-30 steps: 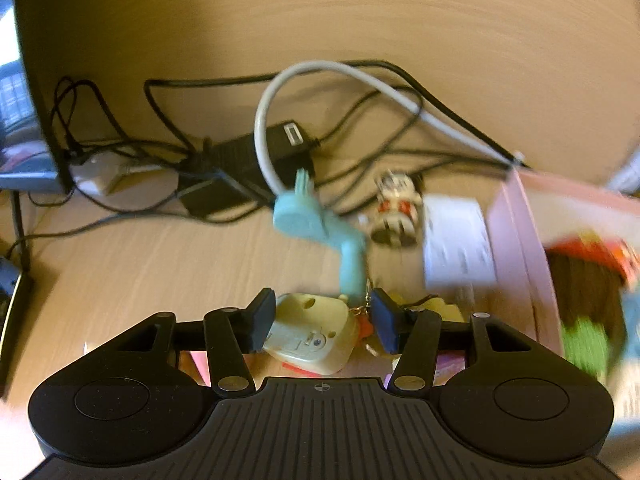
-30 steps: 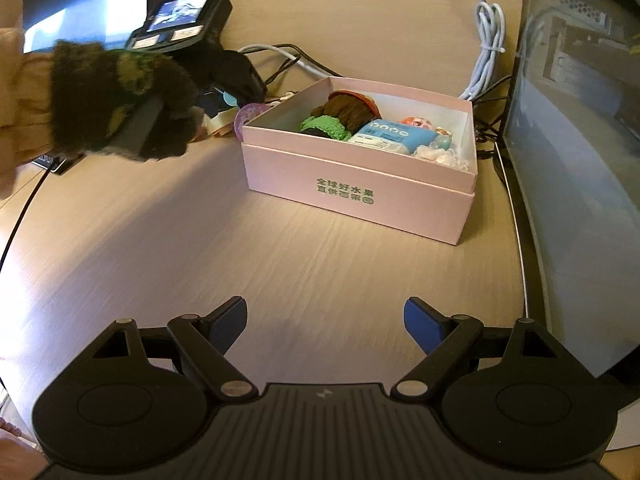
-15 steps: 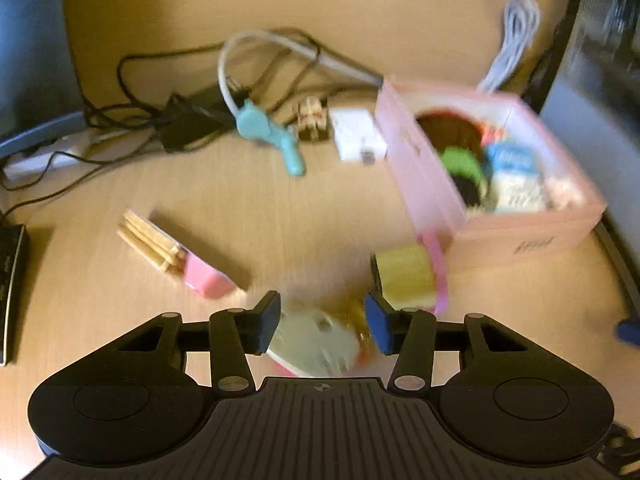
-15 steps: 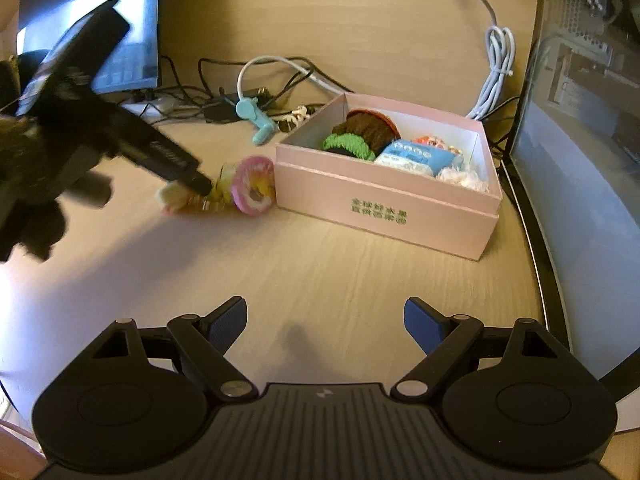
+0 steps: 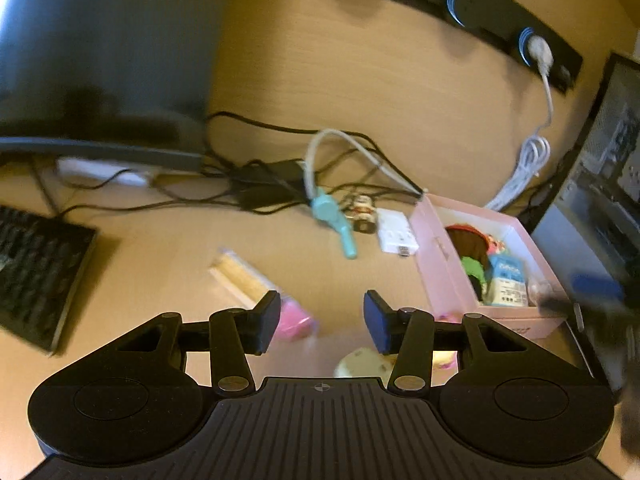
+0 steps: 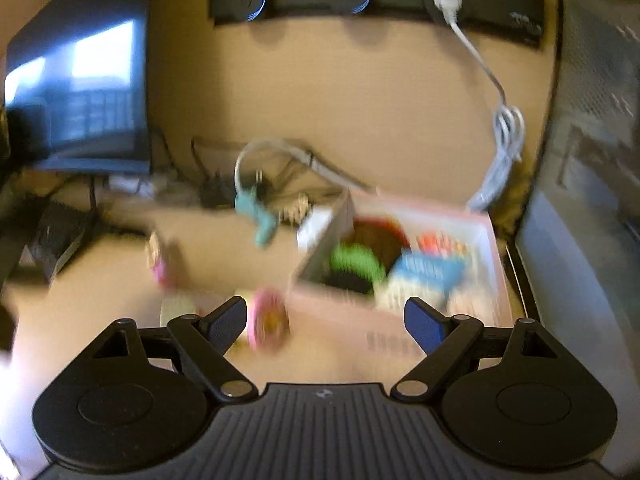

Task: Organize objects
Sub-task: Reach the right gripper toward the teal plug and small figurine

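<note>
Left wrist view: the left gripper (image 5: 320, 318) hangs above the pale wood-grain worktop (image 5: 160, 264), its blue-padded fingers (image 5: 376, 322) apart with nothing between them. Below them lies a rounded, cream-yellow plastic toy (image 5: 366, 364), blurred, just beside the near corner of the pink cardboard box (image 5: 436, 264). The box is rectangular and open-topped, its long axis running away to the upper left; inside are a brown knitted piece (image 5: 468, 244) and a blue-and-white packet (image 5: 507, 280). A slim turquoise plastic tool (image 5: 336, 220) points down-right. In the right wrist view, the right gripper (image 6: 326, 326) has fingers (image 6: 424, 328) wide apart, empty, over the box front.
</note>
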`<act>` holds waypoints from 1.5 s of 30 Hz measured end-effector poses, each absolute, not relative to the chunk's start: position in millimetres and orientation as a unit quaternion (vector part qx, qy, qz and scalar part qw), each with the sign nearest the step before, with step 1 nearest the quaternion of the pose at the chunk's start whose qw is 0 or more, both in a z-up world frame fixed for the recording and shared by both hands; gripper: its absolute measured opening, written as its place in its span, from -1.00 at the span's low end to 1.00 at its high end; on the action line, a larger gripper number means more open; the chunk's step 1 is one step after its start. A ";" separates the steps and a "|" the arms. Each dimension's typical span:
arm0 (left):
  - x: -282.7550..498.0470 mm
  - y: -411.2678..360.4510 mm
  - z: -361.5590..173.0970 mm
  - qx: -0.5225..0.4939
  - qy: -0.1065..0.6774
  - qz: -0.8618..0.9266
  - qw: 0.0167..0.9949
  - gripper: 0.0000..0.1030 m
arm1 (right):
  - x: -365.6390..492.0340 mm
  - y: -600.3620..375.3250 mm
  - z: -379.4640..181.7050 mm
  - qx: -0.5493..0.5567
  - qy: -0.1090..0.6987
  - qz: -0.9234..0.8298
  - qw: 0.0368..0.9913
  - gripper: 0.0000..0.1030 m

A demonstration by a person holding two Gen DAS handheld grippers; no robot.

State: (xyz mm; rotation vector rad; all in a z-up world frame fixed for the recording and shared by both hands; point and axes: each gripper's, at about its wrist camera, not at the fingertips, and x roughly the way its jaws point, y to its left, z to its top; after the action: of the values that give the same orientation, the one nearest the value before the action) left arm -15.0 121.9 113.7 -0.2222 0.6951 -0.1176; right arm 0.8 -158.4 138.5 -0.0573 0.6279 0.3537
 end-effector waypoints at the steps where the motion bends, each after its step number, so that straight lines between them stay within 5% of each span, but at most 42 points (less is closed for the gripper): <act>1: -21.3 132.7 112.1 -0.120 0.339 -0.054 0.932 -0.02 | 19.2 -153.0 143.9 -0.008 0.320 0.183 0.930 0.67; 3: -33.9 151.1 107.2 -0.138 0.338 -0.047 0.930 -0.02 | 57.4 -141.3 149.0 0.027 0.346 0.199 0.916 0.58; 10: -74.5 202.8 87.2 -0.189 0.365 -0.038 0.911 -0.02 | 203.1 -57.4 108.1 0.012 0.437 0.165 0.884 -0.24; 17: -101.0 230.7 83.5 -0.189 0.370 -0.028 0.909 -0.02 | 269.4 -21.0 55.1 -0.023 0.467 0.076 0.881 -0.36; 22: -96.8 248.7 75.6 -0.212 0.371 -0.025 0.904 -0.02 | 245.8 -27.4 71.1 -0.028 0.474 0.106 0.874 -0.62; 24: -96.1 252.5 74.1 -0.224 0.365 -0.028 0.903 -0.02 | 216.1 -35.6 89.6 -0.027 0.482 0.140 0.865 -0.89; 27: -89.7 254.5 69.8 -0.242 0.363 -0.033 0.899 -0.02 | 168.1 -31.0 113.7 -0.086 0.455 0.192 0.865 -0.81; 31: -84.7 249.2 69.0 -0.242 0.363 -0.043 0.899 -0.02 | 143.5 22.3 107.5 -0.245 0.349 0.210 0.880 -0.26; 38: -96.7 247.0 71.6 -0.249 0.357 -0.031 0.900 -0.02 | 156.7 85.6 45.3 -0.375 0.312 0.185 0.853 -0.20; 40: -100.7 250.1 67.9 -0.254 0.363 -0.021 0.896 -0.02 | 163.1 87.1 37.2 -0.383 0.314 0.179 0.850 -0.42; 45: -105.1 260.4 63.1 -0.268 0.364 -0.007 0.892 -0.02 | 136.0 56.7 76.2 -0.318 0.315 0.198 0.872 -0.43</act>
State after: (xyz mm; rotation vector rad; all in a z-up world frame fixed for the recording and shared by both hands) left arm -105.1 260.4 63.1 -0.5553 0.7559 -0.0154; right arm 136.0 56.7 76.2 -0.6654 0.6578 0.4140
